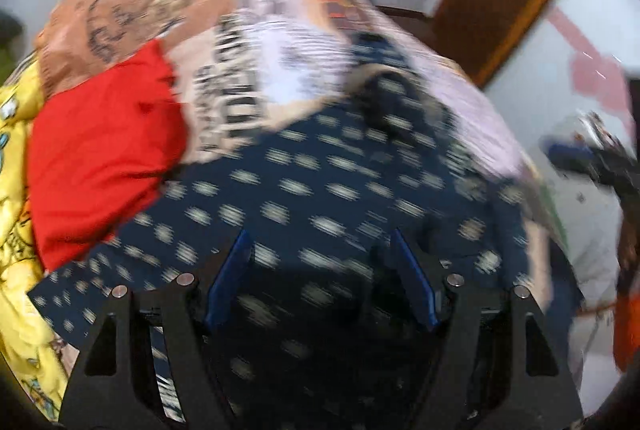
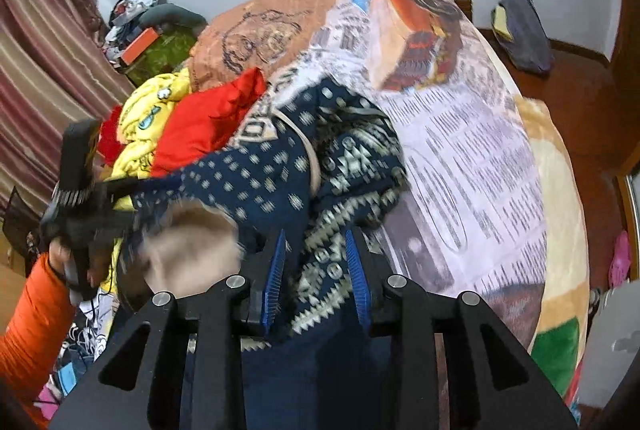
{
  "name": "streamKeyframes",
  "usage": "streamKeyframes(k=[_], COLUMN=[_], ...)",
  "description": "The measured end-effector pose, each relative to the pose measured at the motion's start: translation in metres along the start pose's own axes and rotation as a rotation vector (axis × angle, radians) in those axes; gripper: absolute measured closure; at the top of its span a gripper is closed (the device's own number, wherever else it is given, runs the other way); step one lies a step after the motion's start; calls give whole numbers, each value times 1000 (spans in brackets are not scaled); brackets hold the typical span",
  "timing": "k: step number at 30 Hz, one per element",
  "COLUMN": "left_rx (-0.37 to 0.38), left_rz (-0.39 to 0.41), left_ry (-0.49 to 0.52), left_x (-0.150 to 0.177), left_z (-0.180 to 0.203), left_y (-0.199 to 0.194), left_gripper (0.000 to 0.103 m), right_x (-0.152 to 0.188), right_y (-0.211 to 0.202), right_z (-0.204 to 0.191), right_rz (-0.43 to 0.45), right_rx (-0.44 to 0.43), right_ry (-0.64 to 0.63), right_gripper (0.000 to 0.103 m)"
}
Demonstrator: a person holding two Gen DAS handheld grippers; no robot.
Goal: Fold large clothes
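- The navy patterned sweater [image 2: 280,185] is seen nearest the right gripper [image 2: 316,270]; a bunched fold with a zigzag pattern is clamped between its blue jaws.
- The sweater lies on the bed, over the newspaper-print bedspread [image 2: 460,149], with its beige lining turned out on the left.
- In the blurred left wrist view, the jaws of the left gripper [image 1: 320,270] are spread apart over the dotted navy cloth [image 1: 304,189]; a grasp cannot be told.
- A red garment [image 1: 104,145] and a yellow printed garment [image 2: 148,121] are piled just beside the sweater.
- A maroon striped curtain [image 2: 36,69] is seen at the far left.
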State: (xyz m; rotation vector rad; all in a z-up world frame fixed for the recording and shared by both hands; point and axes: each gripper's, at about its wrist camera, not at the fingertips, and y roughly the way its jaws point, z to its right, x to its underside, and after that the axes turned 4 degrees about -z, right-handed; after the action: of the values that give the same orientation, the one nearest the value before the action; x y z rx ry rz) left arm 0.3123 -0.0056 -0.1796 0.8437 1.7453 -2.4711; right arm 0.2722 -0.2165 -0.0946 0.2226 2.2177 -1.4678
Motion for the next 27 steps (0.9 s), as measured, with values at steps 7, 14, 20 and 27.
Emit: streamKeyframes(k=[7,14,20,27], left_rx=[-4,-87,-119,-162], left_rz=[-16,-16,17,103], left_ry=[151,170,47,-149], left_x=[43,78,98,106], left_z=[62,75,54,-3], left_y=[-19,-21,-37,-69], left_gripper=[31,31,28,19], right_x=[-20,2,38,49], right_y=[1,36,67,56], right_z=[-50,-87,-73,-60], right_rz=[31,-53,-169,-175], right_rx=[-43,-37,-17,-28], right_ry=[-98,-203,-179,-157], right_gripper=[65,59,59,49])
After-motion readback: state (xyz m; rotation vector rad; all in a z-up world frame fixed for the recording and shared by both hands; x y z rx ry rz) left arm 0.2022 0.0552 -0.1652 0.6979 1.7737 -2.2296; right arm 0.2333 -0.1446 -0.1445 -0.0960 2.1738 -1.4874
